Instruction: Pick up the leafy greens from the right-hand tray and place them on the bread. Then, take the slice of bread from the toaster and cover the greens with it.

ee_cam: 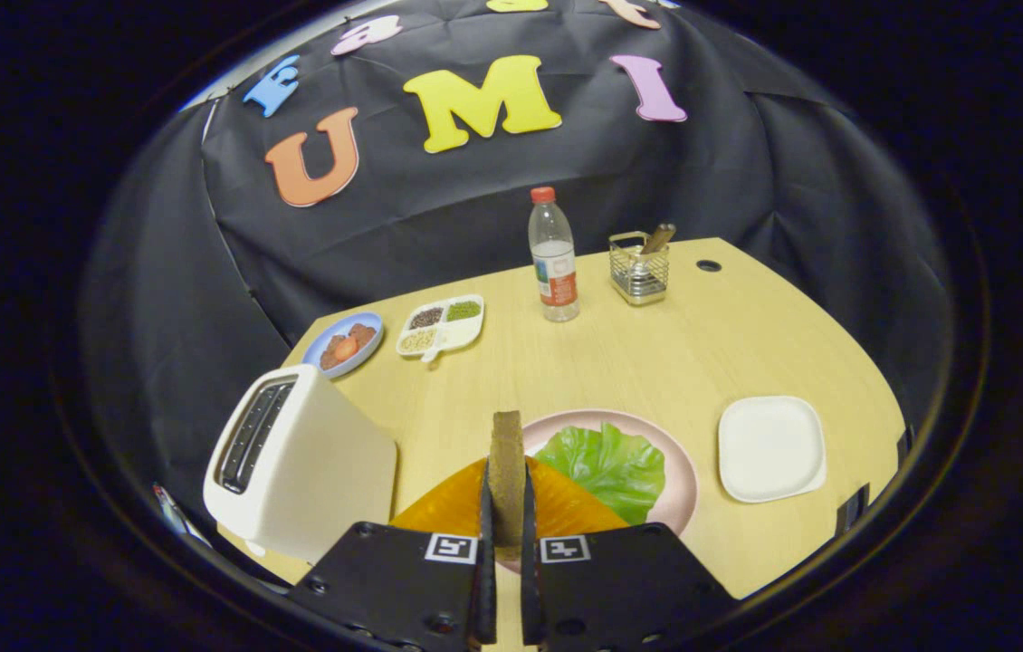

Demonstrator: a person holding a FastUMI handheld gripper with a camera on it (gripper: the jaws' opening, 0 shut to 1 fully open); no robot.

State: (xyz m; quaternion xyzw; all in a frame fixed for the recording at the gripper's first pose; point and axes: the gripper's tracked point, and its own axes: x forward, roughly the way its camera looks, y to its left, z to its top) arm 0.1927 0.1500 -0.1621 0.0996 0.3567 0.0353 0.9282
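The tool (pixel 504 530) is clamped on a slice of bread (pixel 506 471), which stands upright on edge between its two fingers (pixel 485 534) with both of them pressed against its broad faces. The brown slice rises above the fingertips and is held over the near edge of a pink plate (pixel 679 471).

On that plate lie the leafy greens (pixel 607 466), a crinkled green leaf spread flat, just beyond and to the right of the held slice. Under the leaf's near side, an orange ridged piece (pixel 566 507) covers the plate's front part; whether this is the lower bread cannot be told.

Left of the plate and close beside it stands a white toaster (pixel 303 466), its two dark slots (pixel 251 435) facing up and slightly away. Right of the plate, a short way off, sits a white square tray (pixel 769 448) with nothing on it.

Farther back from the plate, across the pale wooden surface (pixel 656 353), a clear water bottle (pixel 553 258) with a red cap stands upright. To the bottle's right is a small wire basket (pixel 639 267) with a brown handle sticking out. Behind the toaster, well back from the plate, are a blue dish (pixel 344 344) holding brownish food and, beside it, a white divided dish (pixel 441 326) with dark, green and pale contents in its compartments.
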